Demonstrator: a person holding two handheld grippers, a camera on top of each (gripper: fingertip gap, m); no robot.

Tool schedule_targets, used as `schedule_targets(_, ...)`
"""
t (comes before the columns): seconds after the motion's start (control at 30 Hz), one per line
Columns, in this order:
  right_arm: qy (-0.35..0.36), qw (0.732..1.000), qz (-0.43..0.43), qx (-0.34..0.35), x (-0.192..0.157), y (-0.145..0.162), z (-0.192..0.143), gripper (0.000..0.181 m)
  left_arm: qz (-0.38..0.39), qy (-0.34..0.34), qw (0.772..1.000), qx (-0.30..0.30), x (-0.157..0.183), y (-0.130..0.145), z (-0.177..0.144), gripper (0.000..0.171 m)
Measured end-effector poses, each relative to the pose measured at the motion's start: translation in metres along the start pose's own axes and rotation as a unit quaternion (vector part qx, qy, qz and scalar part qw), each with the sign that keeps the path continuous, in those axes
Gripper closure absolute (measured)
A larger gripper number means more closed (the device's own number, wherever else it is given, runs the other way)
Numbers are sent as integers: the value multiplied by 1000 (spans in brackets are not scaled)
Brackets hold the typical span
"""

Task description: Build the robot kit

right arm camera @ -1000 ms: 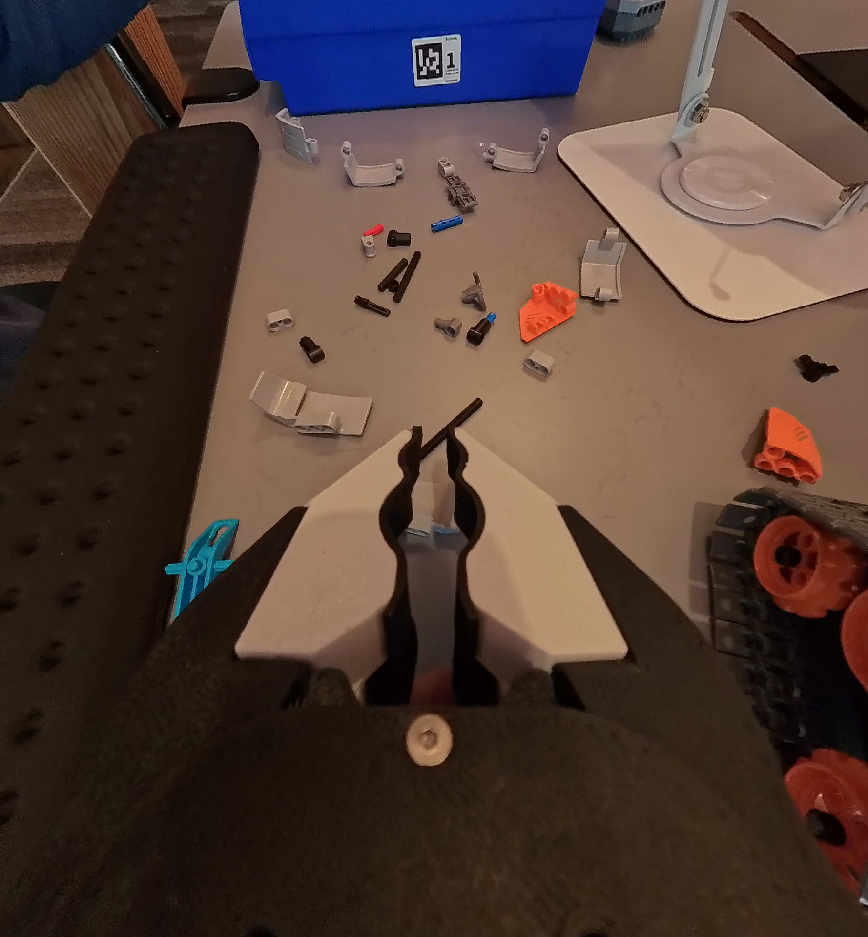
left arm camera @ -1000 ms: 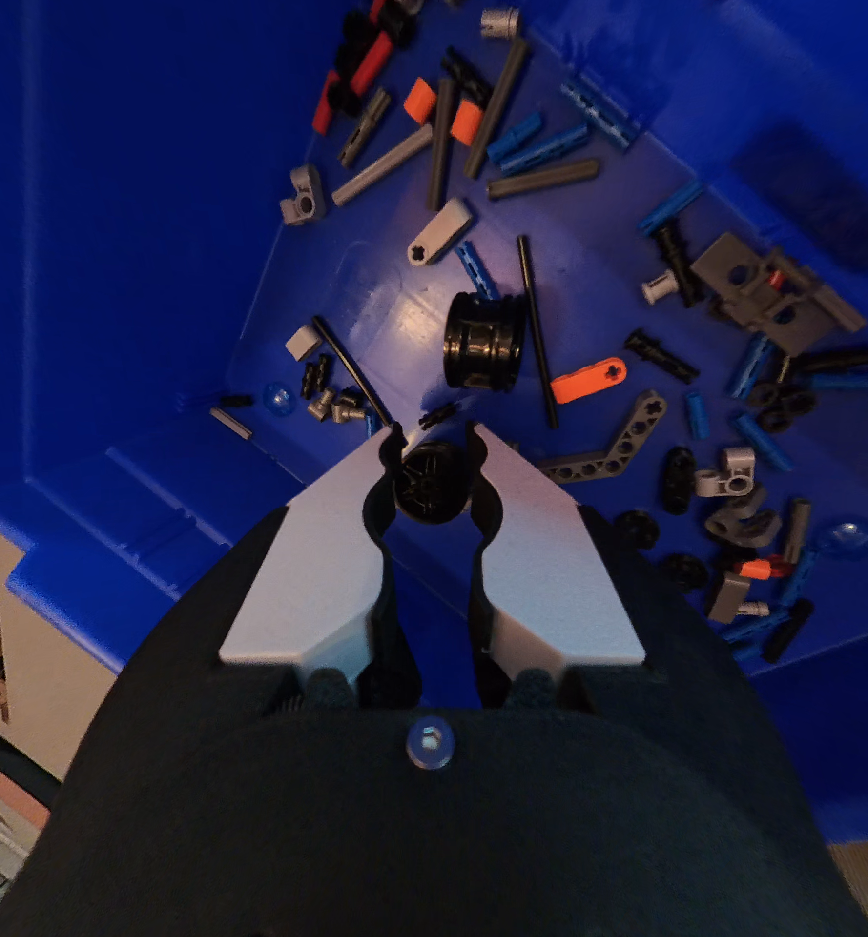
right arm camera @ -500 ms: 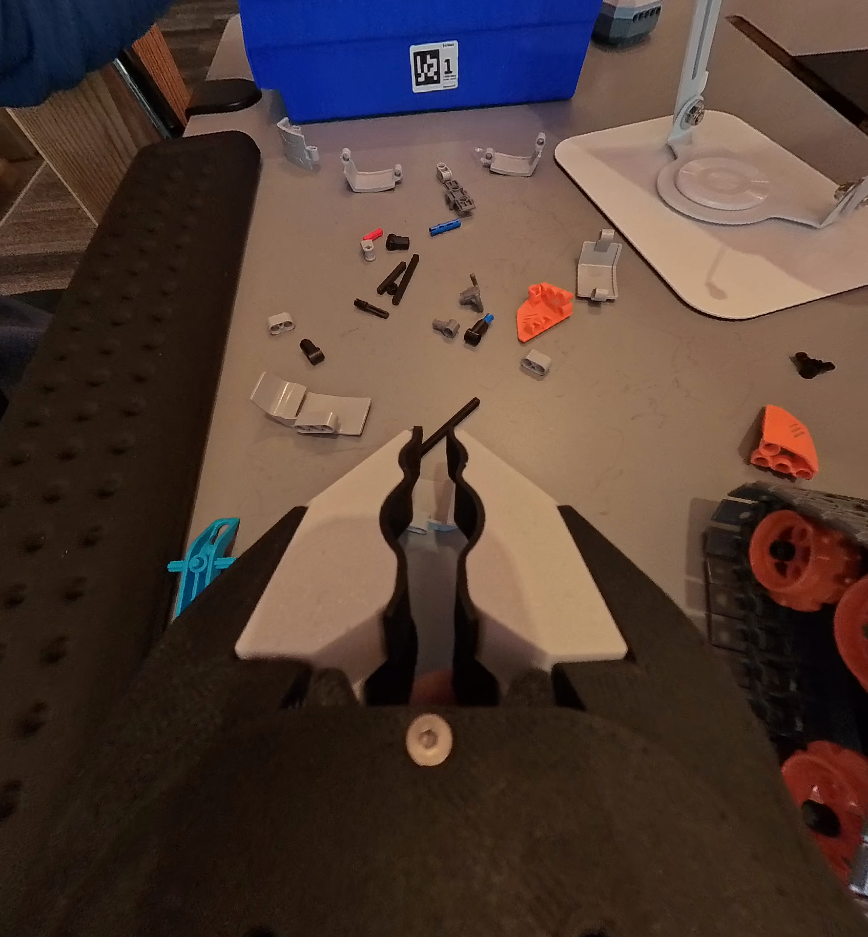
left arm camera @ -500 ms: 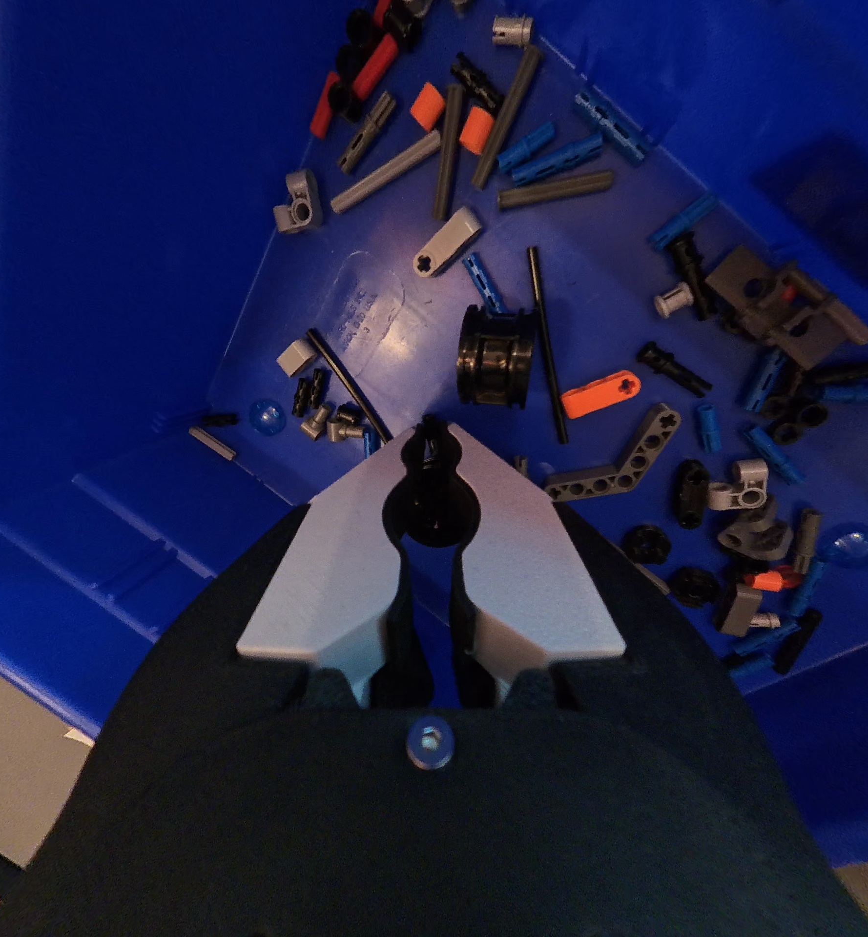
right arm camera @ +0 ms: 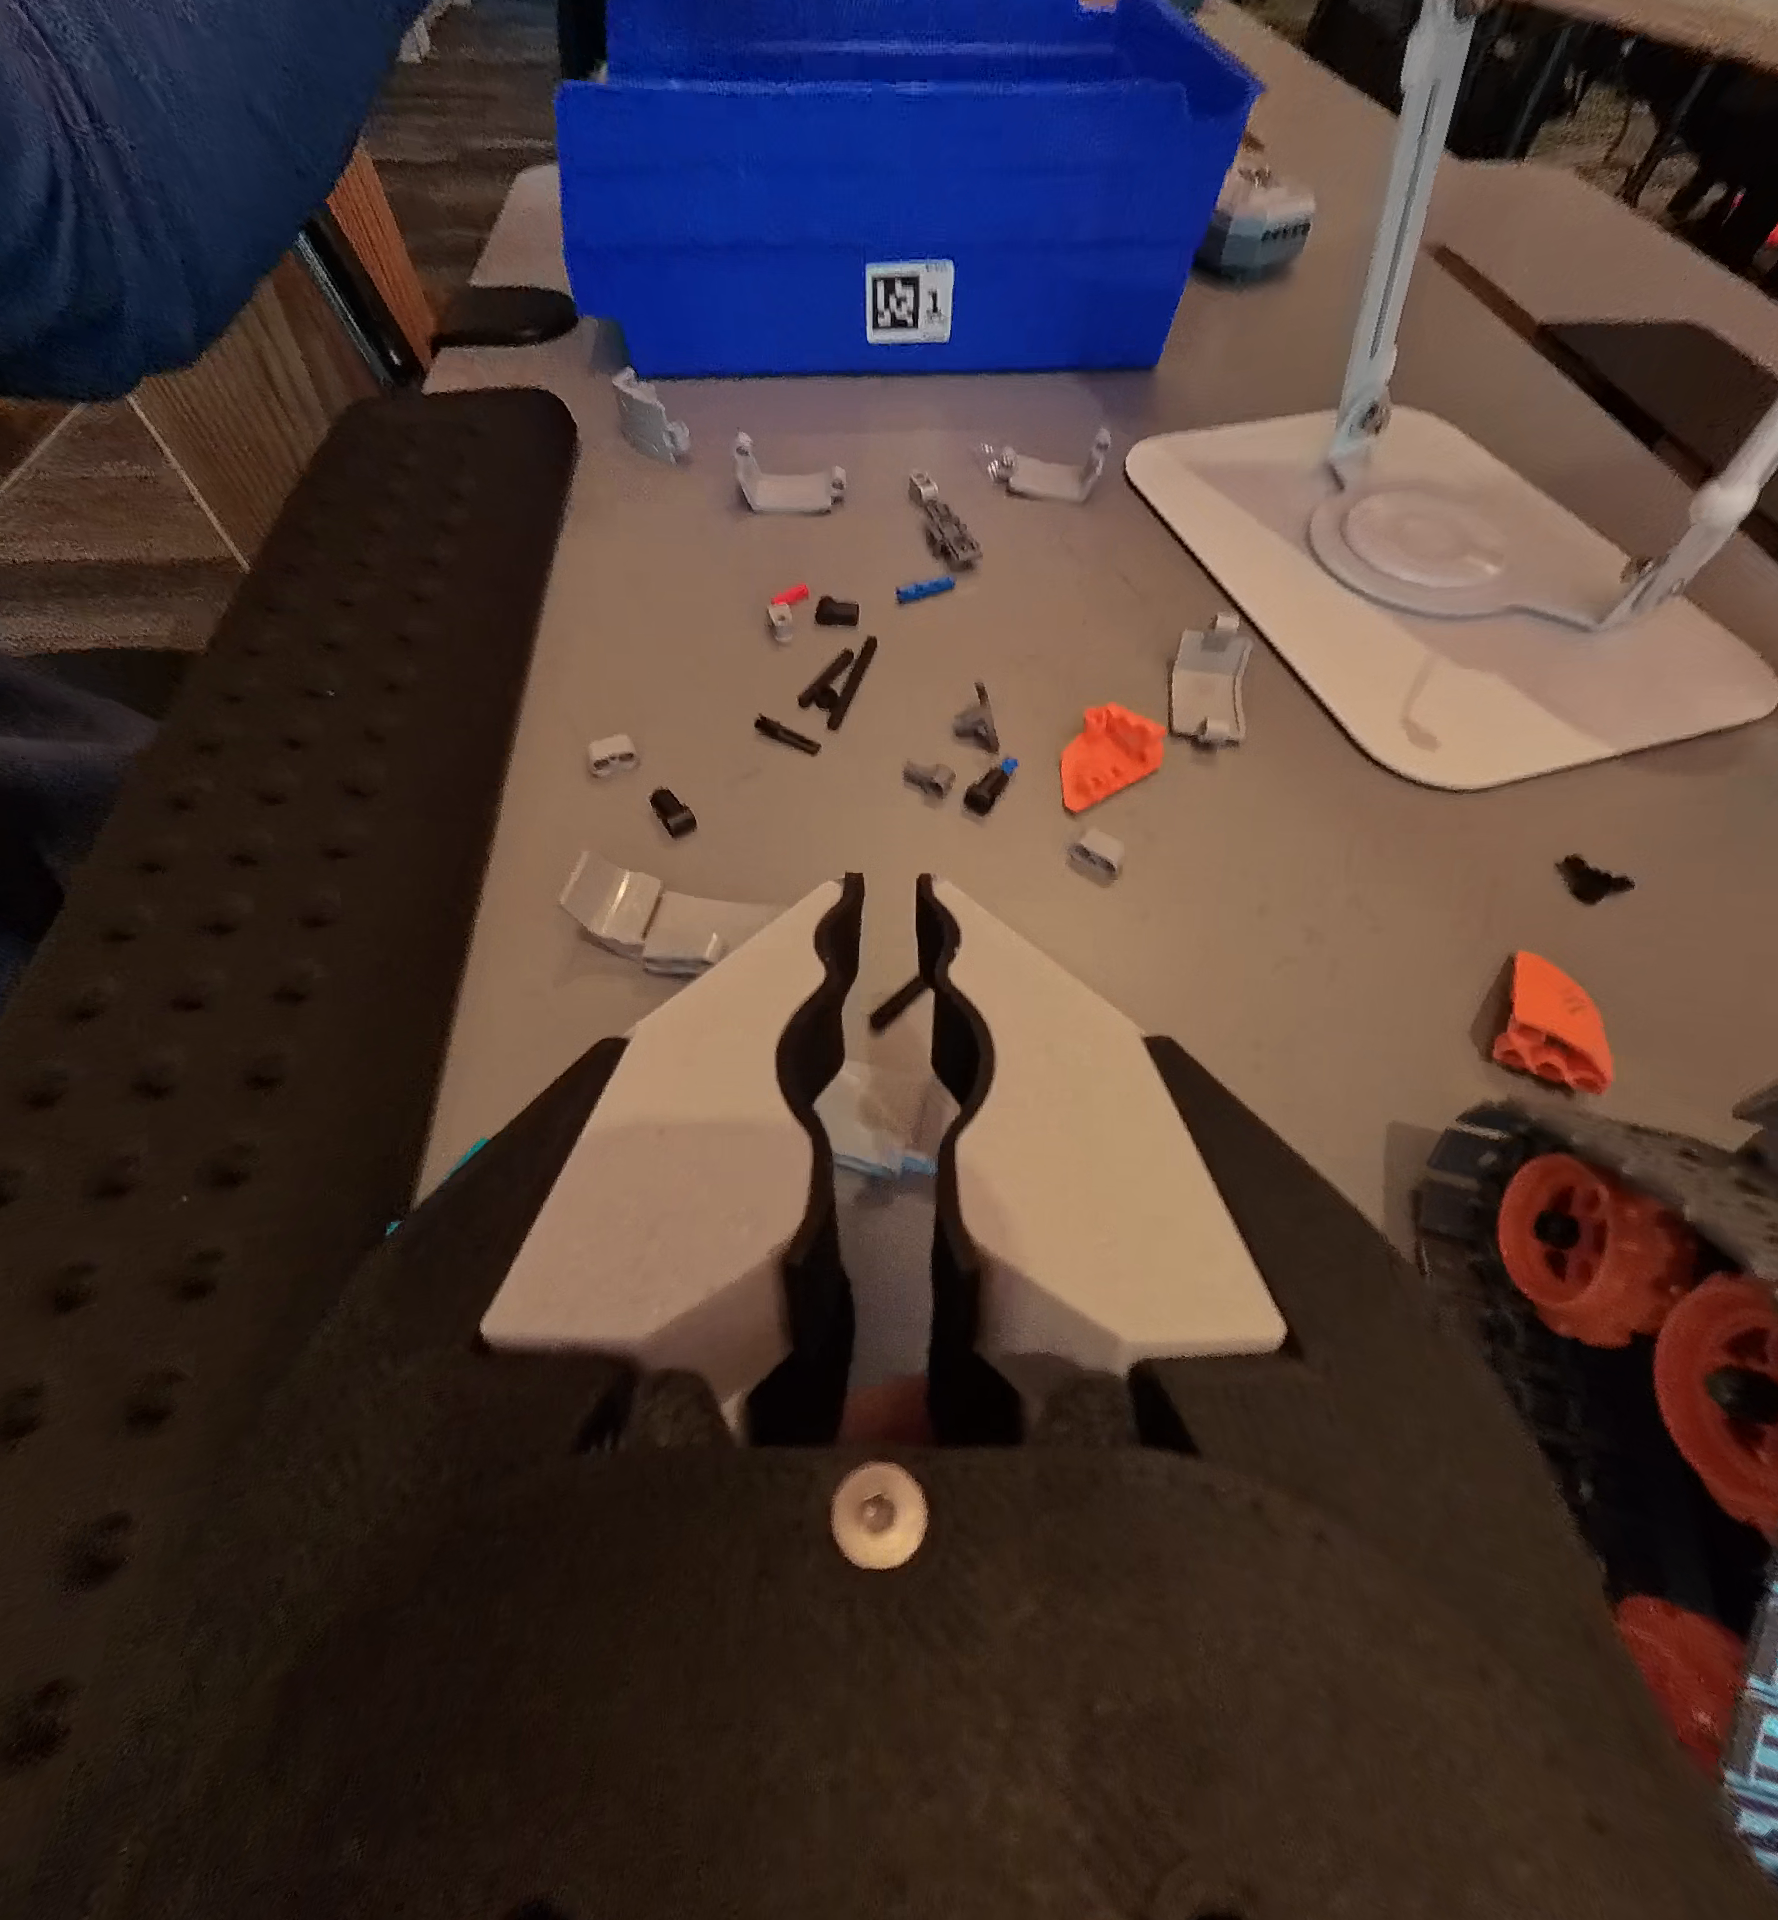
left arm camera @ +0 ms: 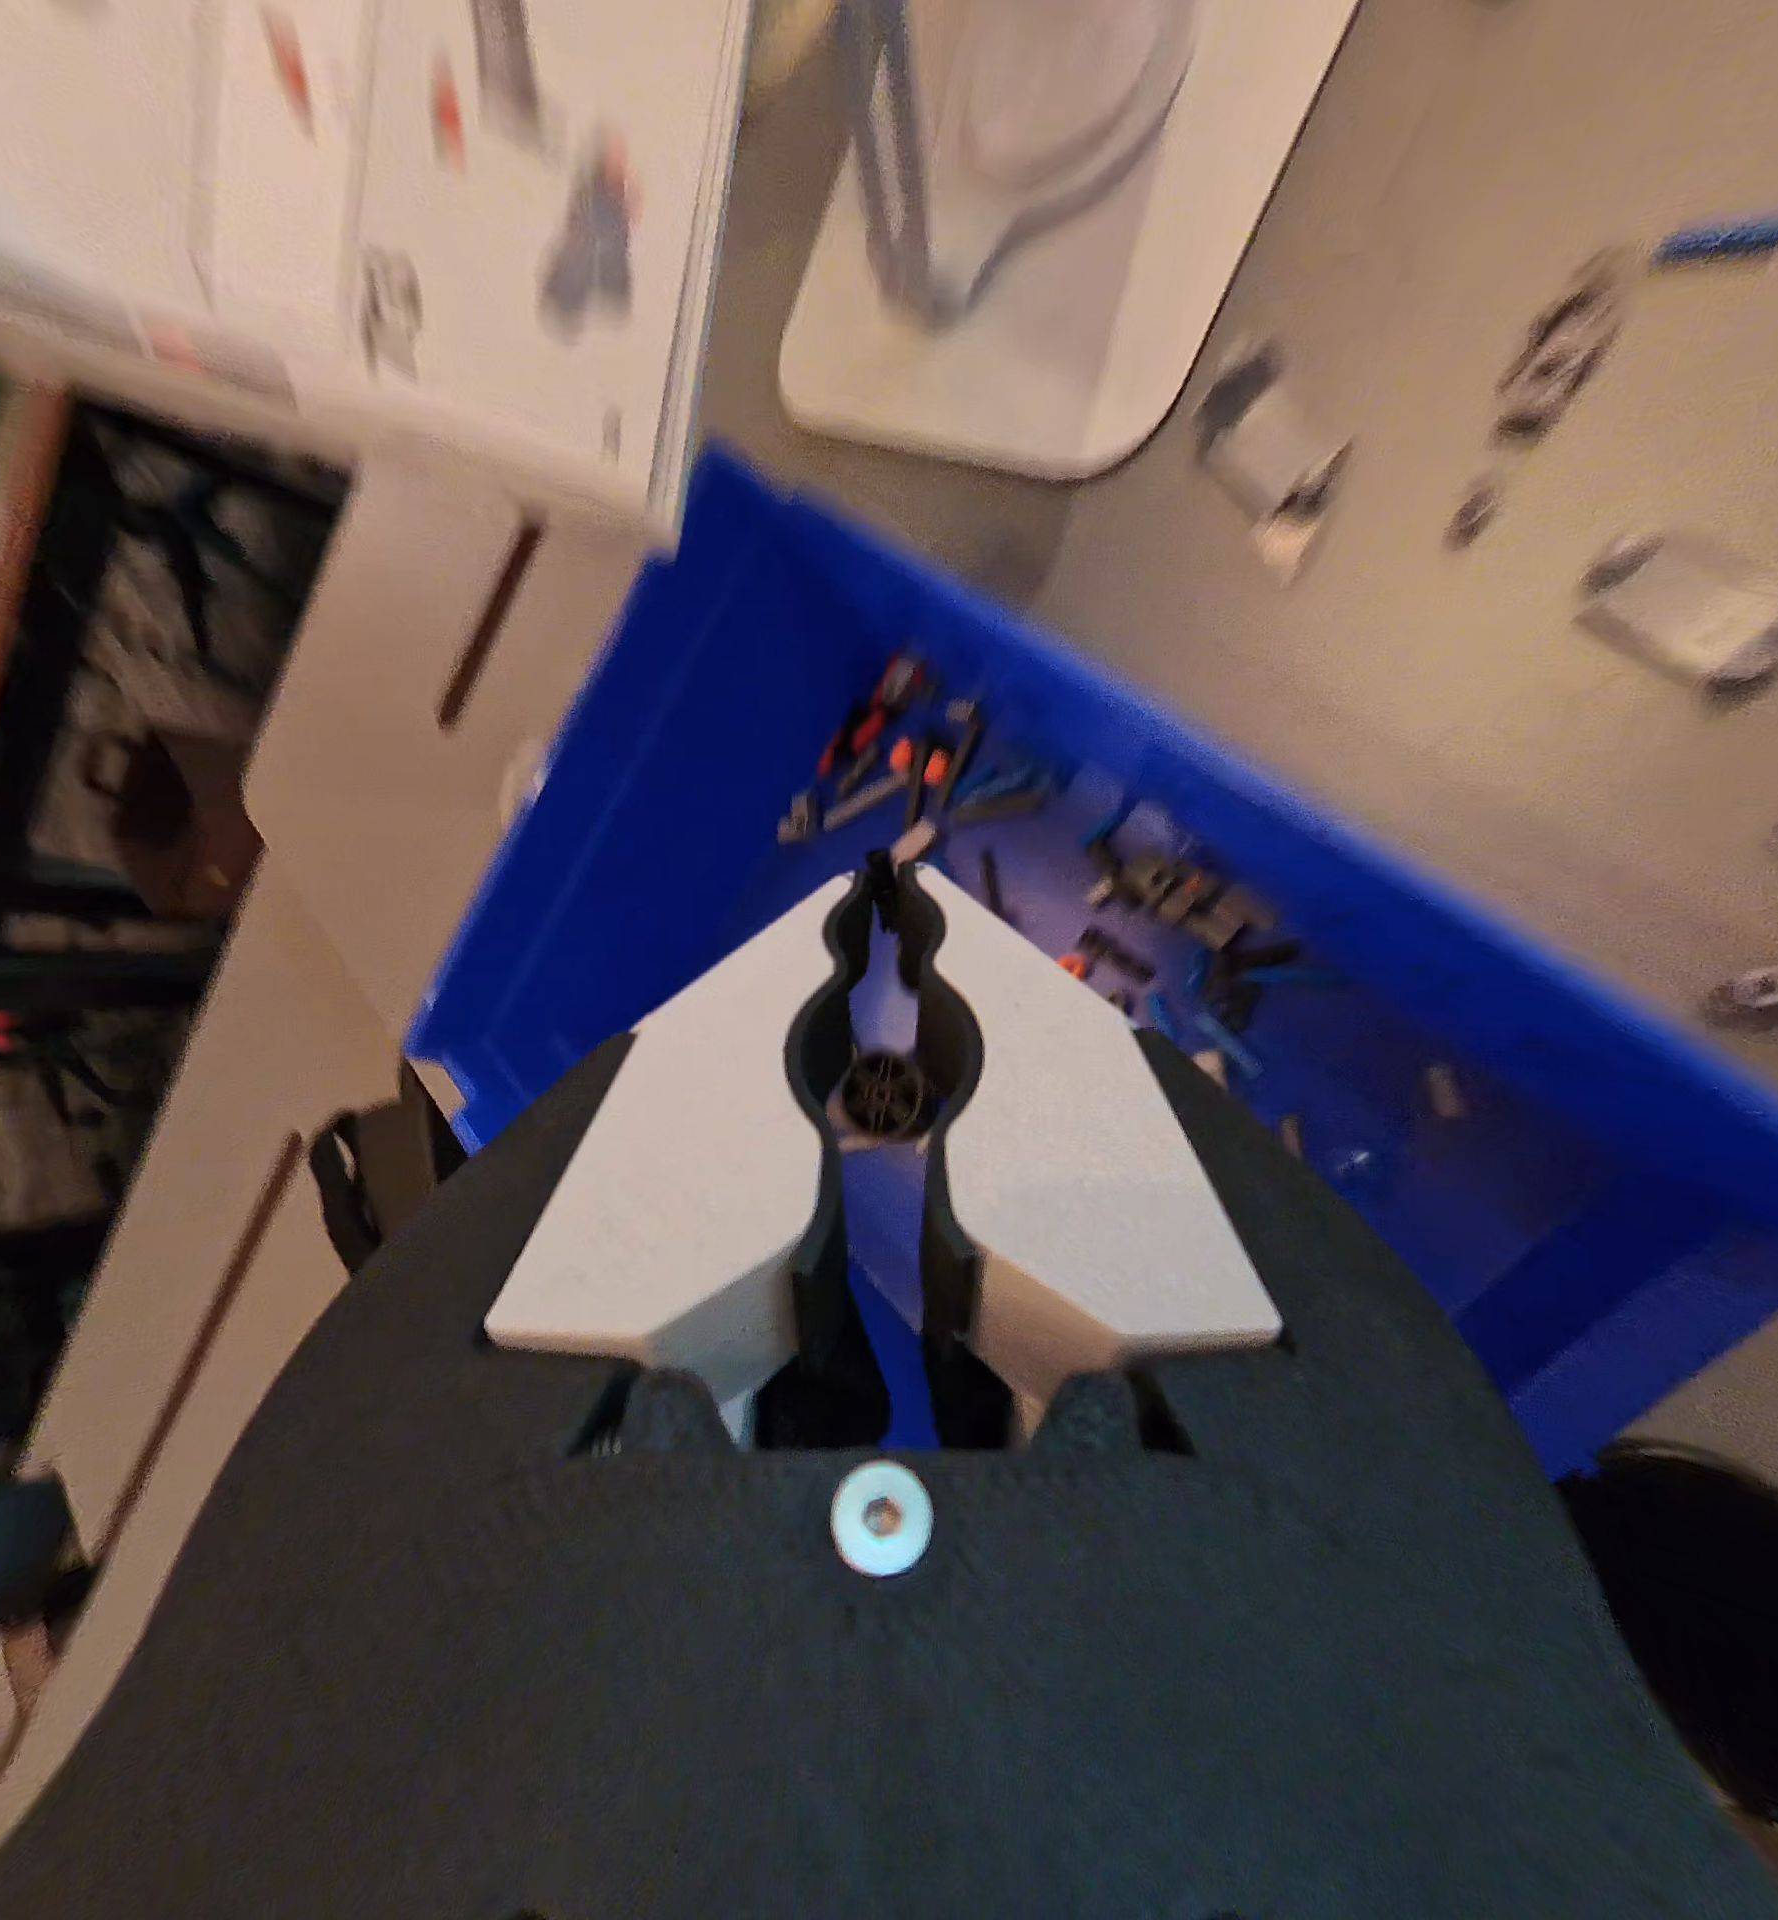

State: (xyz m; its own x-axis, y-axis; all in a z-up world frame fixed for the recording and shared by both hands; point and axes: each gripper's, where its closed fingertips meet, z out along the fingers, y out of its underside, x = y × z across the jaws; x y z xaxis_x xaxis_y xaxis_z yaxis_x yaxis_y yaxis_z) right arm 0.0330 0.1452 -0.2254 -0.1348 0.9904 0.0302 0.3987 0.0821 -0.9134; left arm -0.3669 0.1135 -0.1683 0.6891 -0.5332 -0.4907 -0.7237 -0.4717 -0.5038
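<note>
Wheel [left arm camera: 883, 1091], small and black, sits clamped in my left claw [left arm camera: 890, 883] above the blue bin [left arm camera: 1487, 997], while my right claw [right arm camera: 890, 894] hangs slightly apart over the desk [right arm camera: 1280, 935], a black pin [right arm camera: 895, 1006] lying crosswise just beneath it.

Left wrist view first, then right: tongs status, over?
Left tongs shut on small black wheel, above blue bin. Right tongs open over grey table, black axle between the fingers, not gripped. Nothing blocking.
</note>
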Motion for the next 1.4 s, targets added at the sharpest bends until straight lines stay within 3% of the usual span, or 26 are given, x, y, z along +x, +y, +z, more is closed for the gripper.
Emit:
schedule_targets(0.1,3,999,-26,21,-10,-16,1,175,43,-2,997,71,33,-55,-20,169)
schedule_targets(0.3,11,996,-82,28,-24,-26,4,175,106,88,973,183,132,-156,-17,170)
schedule_targets(0.47,30,990,-130,37,-27,-33,-1,173,132,179,951,216,200,-211,9,170)
schedule_targets(0.6,44,981,-181,48,-35,-42,-7,171,108,259,927,249,232,-243,21,169)
schedule_targets(0.8,48,968,-238,58,-49,-49,-7,170,38,365,885,286,256,-266,20,169)
schedule_targets(1.1,71,962,-256,68,-41,-51,-10,165,-9,462,836,296,270,-269,19,170)
schedule_targets(1.4,50,957,-279,58,-49,-44,-3,165,-9,513,814,272,289,-256,17,169)
